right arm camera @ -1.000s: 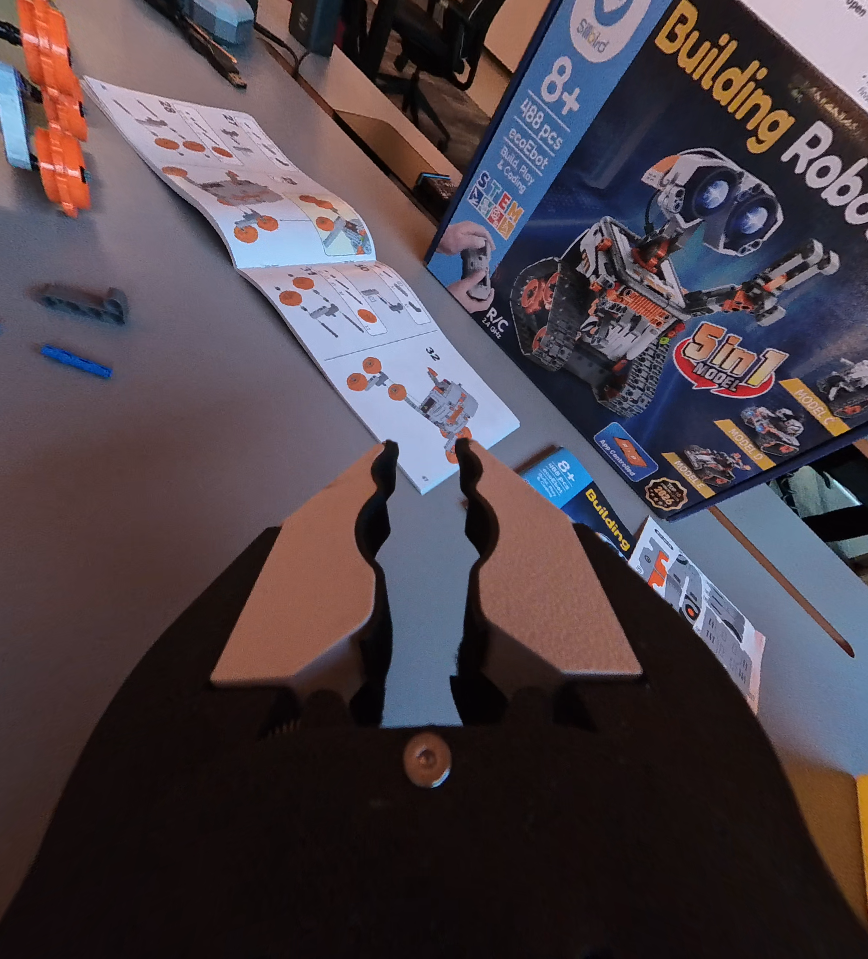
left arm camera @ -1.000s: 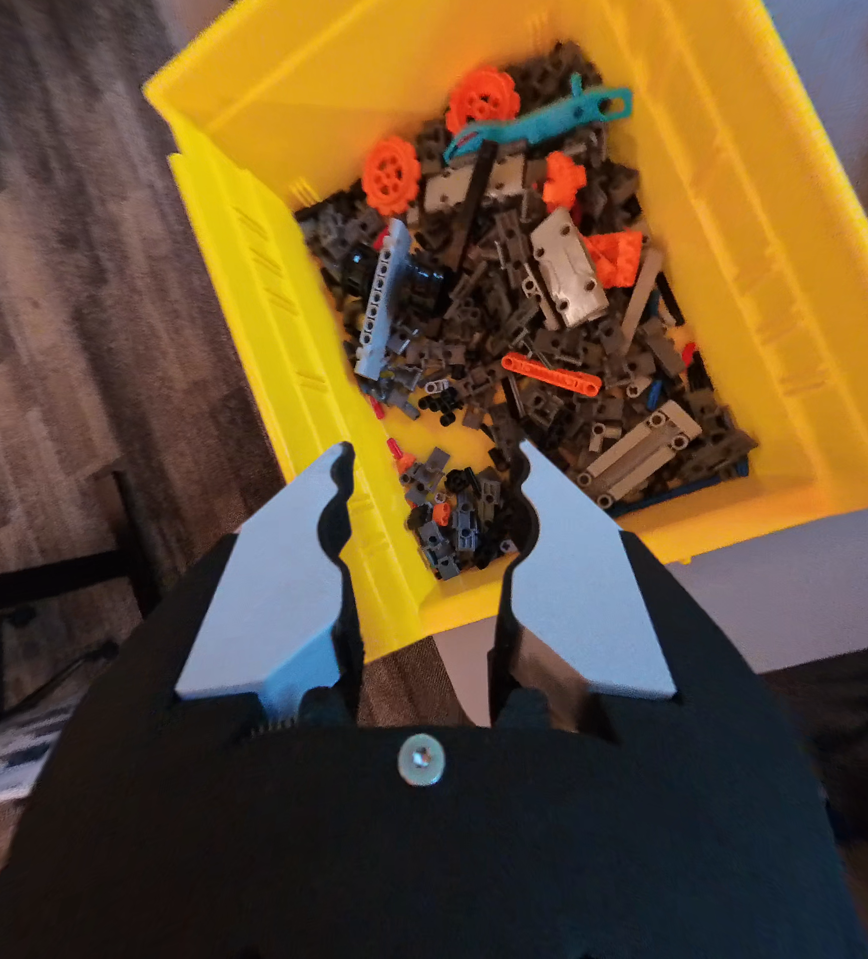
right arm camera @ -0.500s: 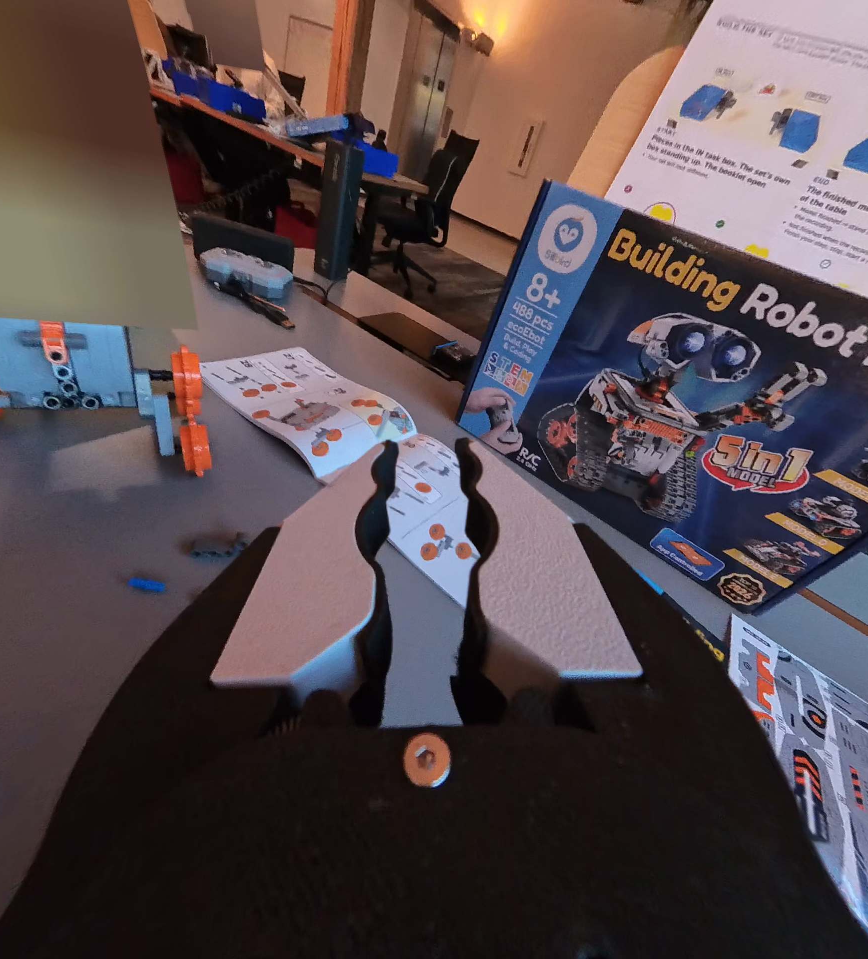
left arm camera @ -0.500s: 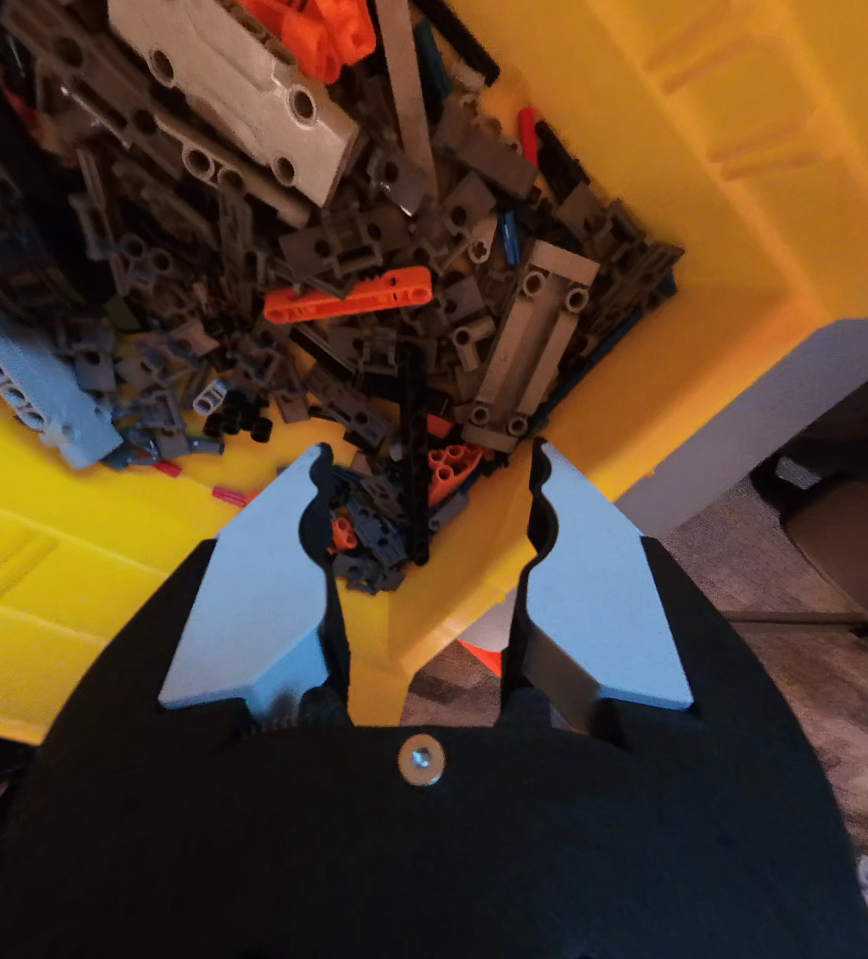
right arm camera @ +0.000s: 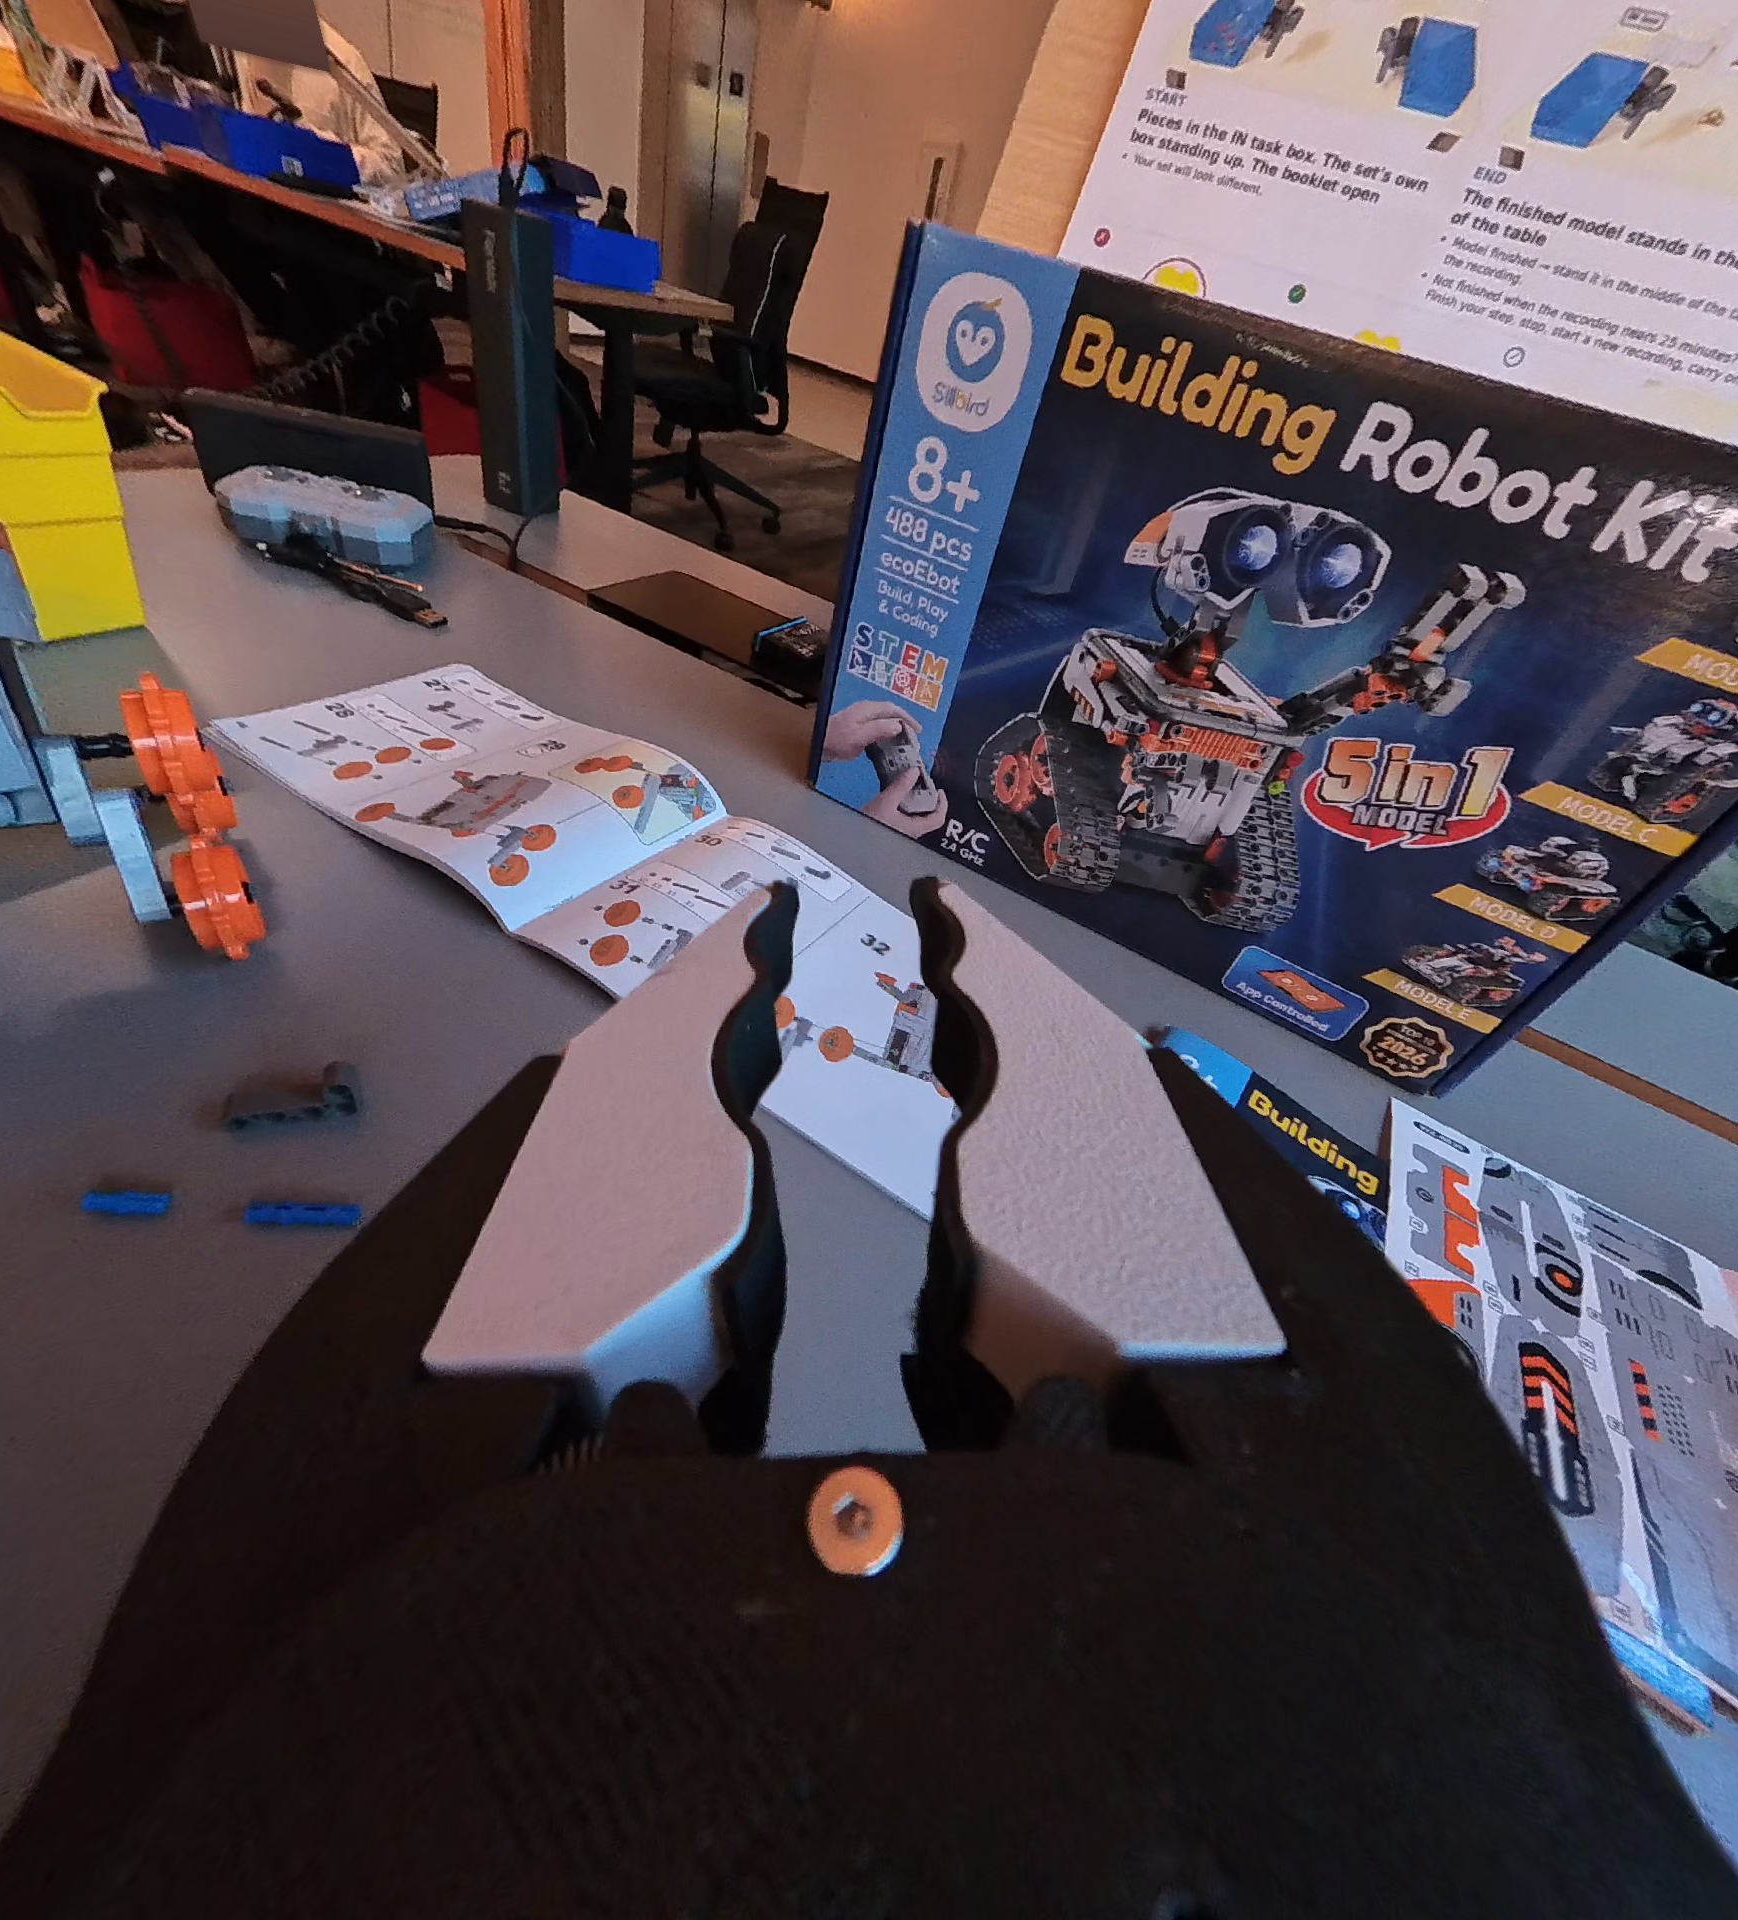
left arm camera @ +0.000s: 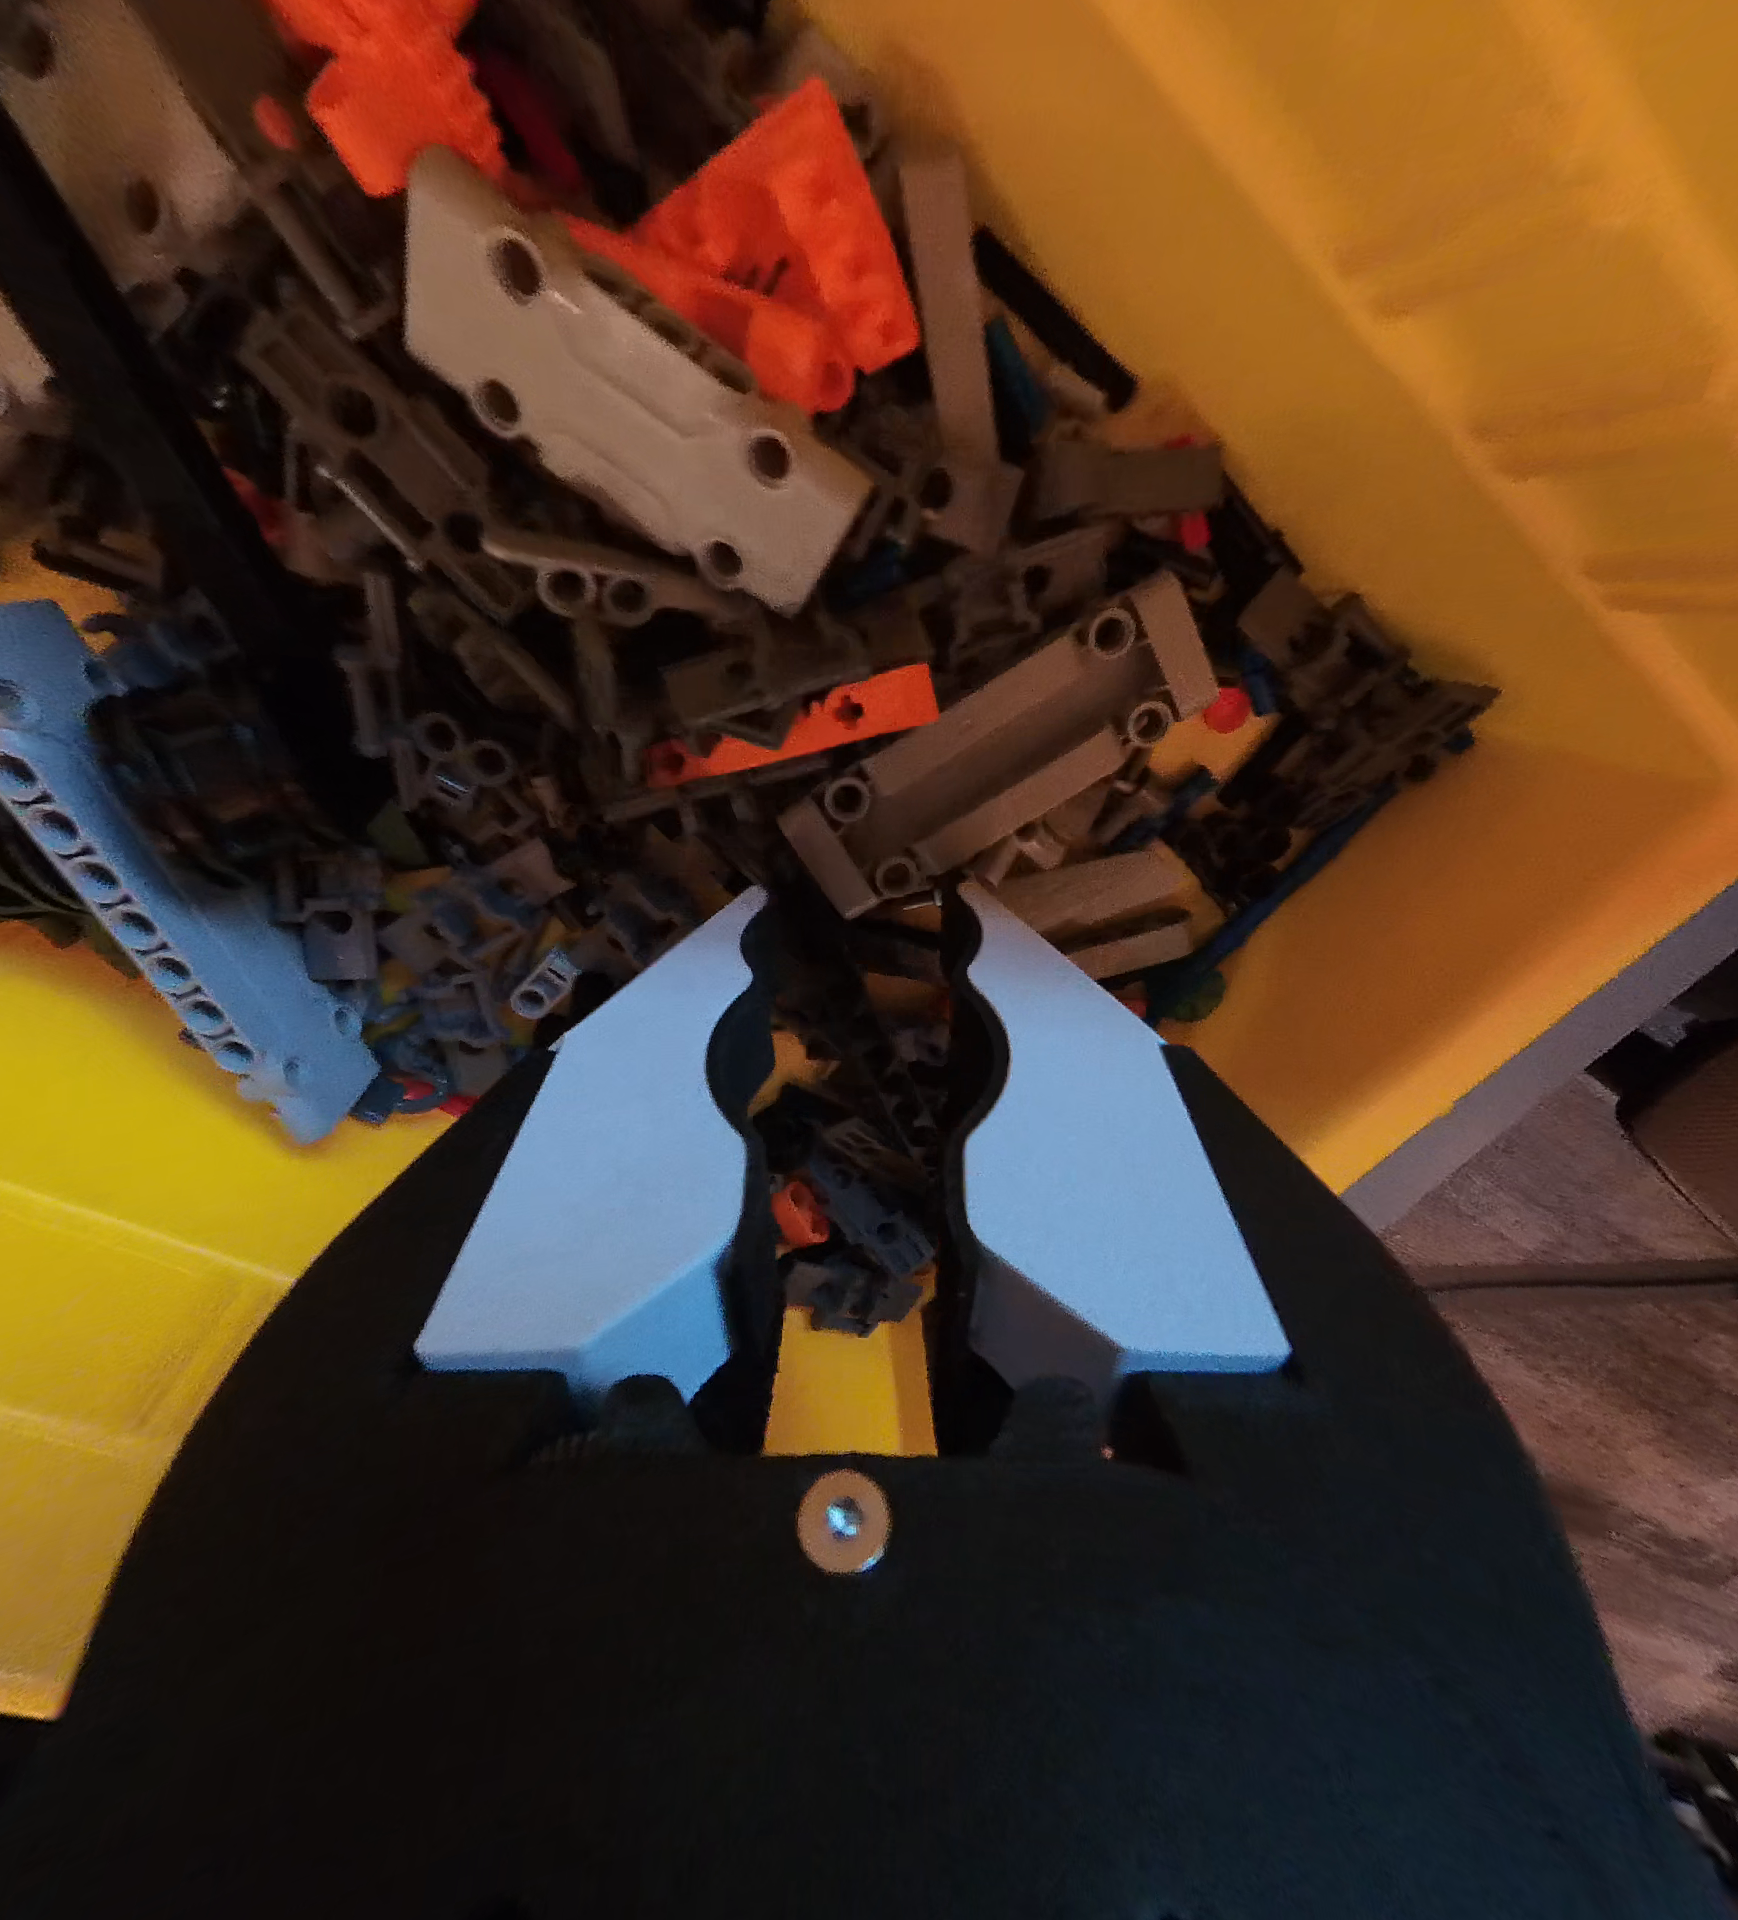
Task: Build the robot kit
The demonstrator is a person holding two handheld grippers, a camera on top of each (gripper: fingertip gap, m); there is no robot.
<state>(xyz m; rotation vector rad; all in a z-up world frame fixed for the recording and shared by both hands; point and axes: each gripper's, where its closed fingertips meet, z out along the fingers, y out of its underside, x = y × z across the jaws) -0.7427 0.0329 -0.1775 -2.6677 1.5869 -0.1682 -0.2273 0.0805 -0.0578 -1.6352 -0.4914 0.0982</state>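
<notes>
My left gripper is down inside a yellow bin, over a heap of small building pieces. Its tips sit just below a grey holed beam, with small dark pieces showing in the narrow gap between the jaws. I cannot tell if they grip anything. An orange beam, a light grey panel and a long pale holed beam lie near. My right gripper hangs empty over the grey table, jaws slightly apart, above the near edge of an open instruction booklet.
A kit box stands behind the booklet. A partly built model with orange wheels stands at the left. A dark grey piece and two blue pins lie on the table. A sticker sheet lies at the right. My right fingertips sit around 55 cm from my left ones.
My left gripper has gone deeper into the bin and its jaws have narrowed from wide open. My right gripper has tilted up, with its gap unchanged.
</notes>
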